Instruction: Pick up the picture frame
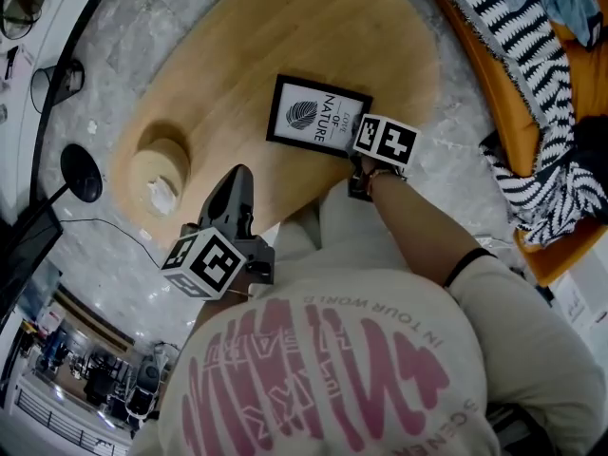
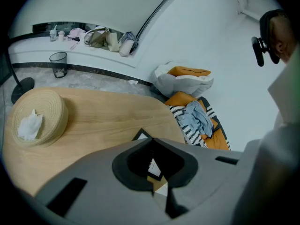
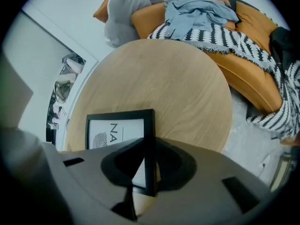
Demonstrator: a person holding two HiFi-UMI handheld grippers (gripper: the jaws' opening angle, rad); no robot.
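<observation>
right hand-held gripper [image 3: 149, 144] clamped on picture frame [image 1: 309, 117] edge, left hand-held gripper [image 2: 152, 140] closed, empty, above wooden table [image 1: 237, 36]

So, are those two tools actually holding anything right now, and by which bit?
The right gripper is closed on the picture frame, pinching one black side rail at its edge. The left gripper is shut and holds nothing.

Wooden table [image 1: 285, 36]: picture frame [image 1: 313, 114] flat near edge, woven disc [image 1: 157, 160] apart.
</observation>
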